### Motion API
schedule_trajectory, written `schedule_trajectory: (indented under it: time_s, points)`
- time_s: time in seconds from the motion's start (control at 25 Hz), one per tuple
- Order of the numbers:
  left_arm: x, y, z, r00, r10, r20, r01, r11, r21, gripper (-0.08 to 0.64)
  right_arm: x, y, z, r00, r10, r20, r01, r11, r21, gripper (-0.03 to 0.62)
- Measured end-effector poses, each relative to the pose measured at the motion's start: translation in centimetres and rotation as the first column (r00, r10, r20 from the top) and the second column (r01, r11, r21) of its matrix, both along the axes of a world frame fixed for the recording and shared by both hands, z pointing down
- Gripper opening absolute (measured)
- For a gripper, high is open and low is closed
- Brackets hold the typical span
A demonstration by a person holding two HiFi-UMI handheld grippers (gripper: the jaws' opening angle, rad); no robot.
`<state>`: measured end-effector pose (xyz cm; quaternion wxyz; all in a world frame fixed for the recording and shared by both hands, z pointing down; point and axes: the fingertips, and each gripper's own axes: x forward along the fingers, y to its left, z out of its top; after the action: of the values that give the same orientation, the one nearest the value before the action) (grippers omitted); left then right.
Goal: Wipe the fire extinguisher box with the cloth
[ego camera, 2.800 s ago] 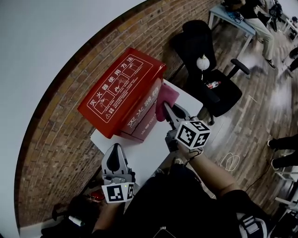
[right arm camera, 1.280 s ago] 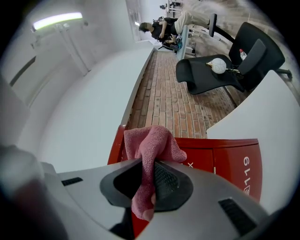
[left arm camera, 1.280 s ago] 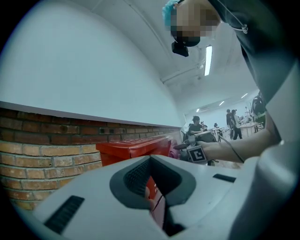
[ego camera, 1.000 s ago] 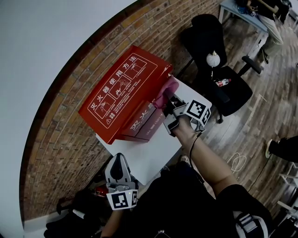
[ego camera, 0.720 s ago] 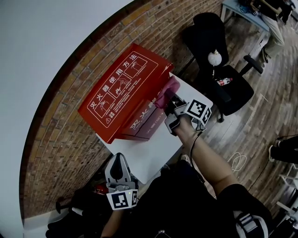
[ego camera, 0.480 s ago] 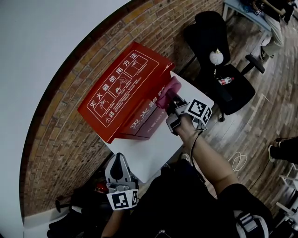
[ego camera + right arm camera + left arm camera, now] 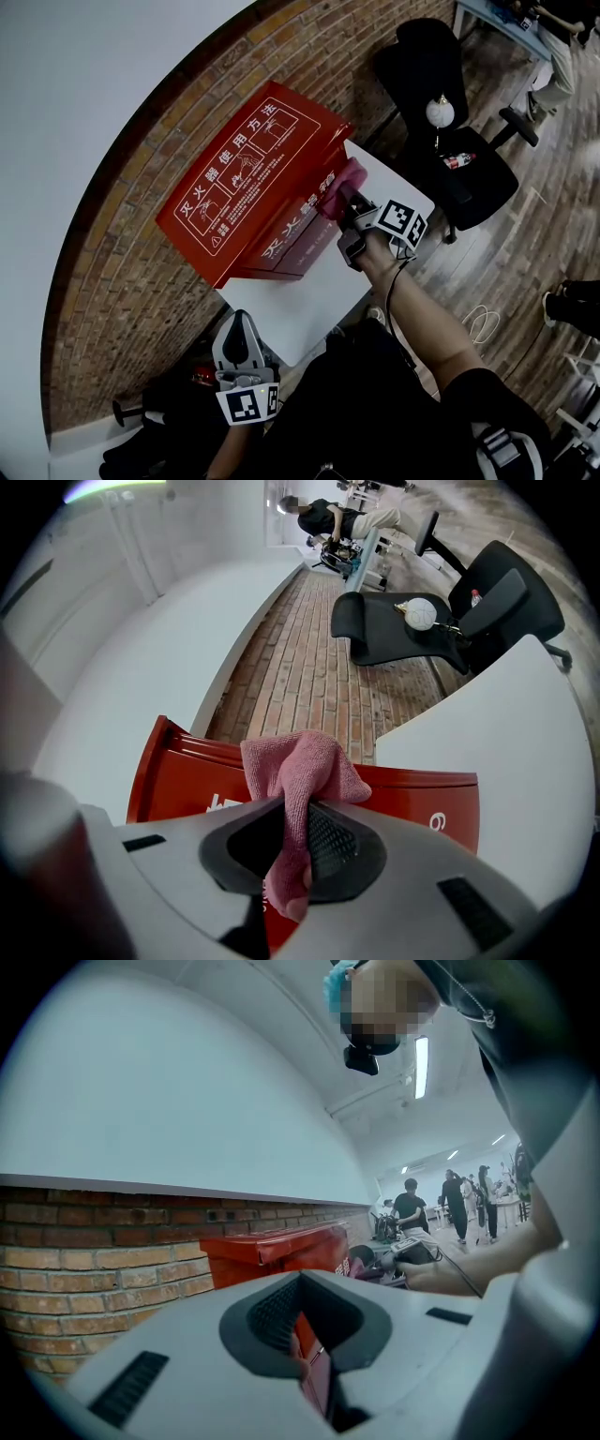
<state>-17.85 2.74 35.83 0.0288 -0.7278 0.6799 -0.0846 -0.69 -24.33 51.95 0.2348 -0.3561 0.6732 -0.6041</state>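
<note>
Nearest the person, at 7 o'clock in the head view, the left gripper hangs low off the near edge of the white table, well apart from the work. In its own view its jaws stand closed to a thin slit with nothing between them, and the red box shows through that slit. Farther out, just right of that view's centre, a bare forearm reaches toward 11 o'clock and ends in the right gripper, marker cube uppermost. The right gripper view shows this gripper clamped tight on the pink cloth: a fold runs down between the ribbed pads and the rest bunches up past the jaw tips. From above, the cloth lies against the front of the fire extinguisher box at its right end, close under the lid's edge. The box stands on the far side of the table, at 10 o'clock from the right gripper, its sloping red lid printed with white characters and diagrams. Behind it a brick wall curves from 8 o'clock round to 1 o'clock. At 2 o'clock, beyond the table's far corner, stands a black office chair with a white ball and a bottle on its seat.
</note>
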Motion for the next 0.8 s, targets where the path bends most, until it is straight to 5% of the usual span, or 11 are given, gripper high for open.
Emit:
schedule_trajectory:
  time_s: [0.8]
  points:
    - [-0.7,0.7,1.3,0.999,-0.044,-0.009,0.044,0.998,-0.036,0.049,0.0,0.0,6.6,0.995,-0.005,-0.095,-0.003,0.996,-0.086,0.061]
